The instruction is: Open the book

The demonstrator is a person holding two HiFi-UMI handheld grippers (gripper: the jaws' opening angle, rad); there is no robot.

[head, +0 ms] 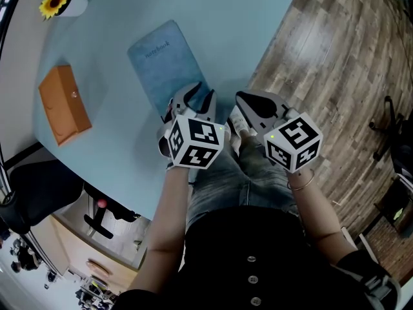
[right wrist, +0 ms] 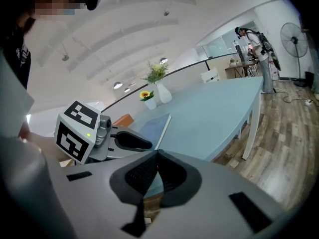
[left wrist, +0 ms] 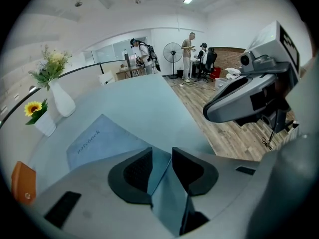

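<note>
A sunflower [head: 55, 2] in a white vase [head: 77, 4] stands at the counter's [head: 226, 24] far left corner, and an orange box [head: 63, 105] lies by the left edge. Both are well clear of the work.

The closed blue book [head: 161, 63] lies flat in the middle of the counter. Its near end reaches towards the edge where the person stands, which puts the cover's free corner within easy reach.

The left gripper [left wrist: 160, 156] tilts down over that near end. Its fingers [left wrist: 137, 171] are spread, with the book's corner showing in the gap between them. The pads do not look to be pressing on it, so this seems to be a line-up for catching the cover's edge.

The right gripper [right wrist: 155, 156] hangs just beside it, off the counter's near edge and over the wooden floor. Its fingers are pressed together on nothing, probably waiting to steady the book.
</note>
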